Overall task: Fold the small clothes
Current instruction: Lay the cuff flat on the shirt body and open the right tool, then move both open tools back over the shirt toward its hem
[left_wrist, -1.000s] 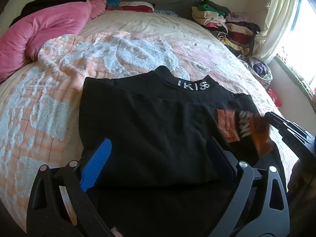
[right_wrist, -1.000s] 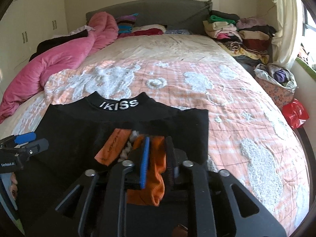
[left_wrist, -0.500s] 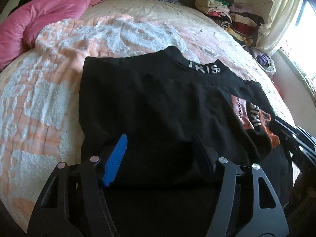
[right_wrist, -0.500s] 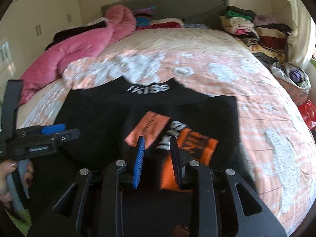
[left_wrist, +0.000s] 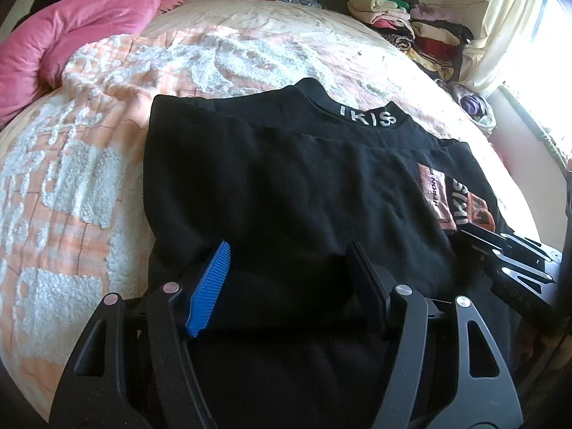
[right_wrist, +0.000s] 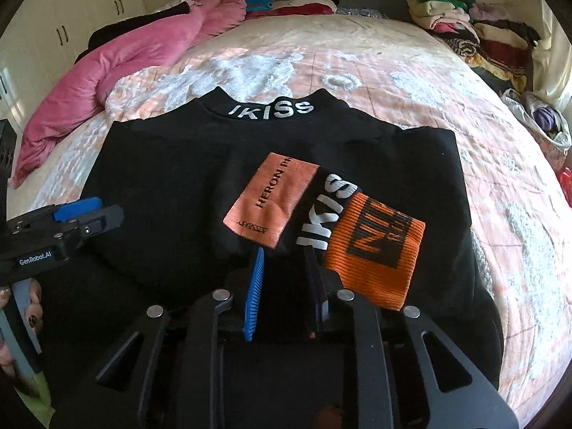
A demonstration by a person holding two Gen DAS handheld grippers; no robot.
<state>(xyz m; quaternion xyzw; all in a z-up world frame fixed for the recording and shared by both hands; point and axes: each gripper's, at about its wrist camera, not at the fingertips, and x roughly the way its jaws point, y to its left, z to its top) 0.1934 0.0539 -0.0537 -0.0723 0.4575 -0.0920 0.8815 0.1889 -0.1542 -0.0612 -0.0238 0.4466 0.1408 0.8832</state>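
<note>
Black top (right_wrist: 171, 186) lies flat on the bed (right_wrist: 411, 82), sleeve w/ orange ribbed cuff (right_wrist: 375, 246) folded across its front. Both sets of fingers gape, holding nothing: left gripper (left_wrist: 289, 268) wide, right gripper (right_wrist: 286, 268) narrower. Next, I'd say: pinch near hem w/ both, lift evenly; soft knit sags.

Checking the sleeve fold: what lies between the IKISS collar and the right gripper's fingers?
In the right wrist view, black sweater fabric, then the folded-in sleeve's salmon patch and orange cuff, lie between the collar and the right gripper.
</note>
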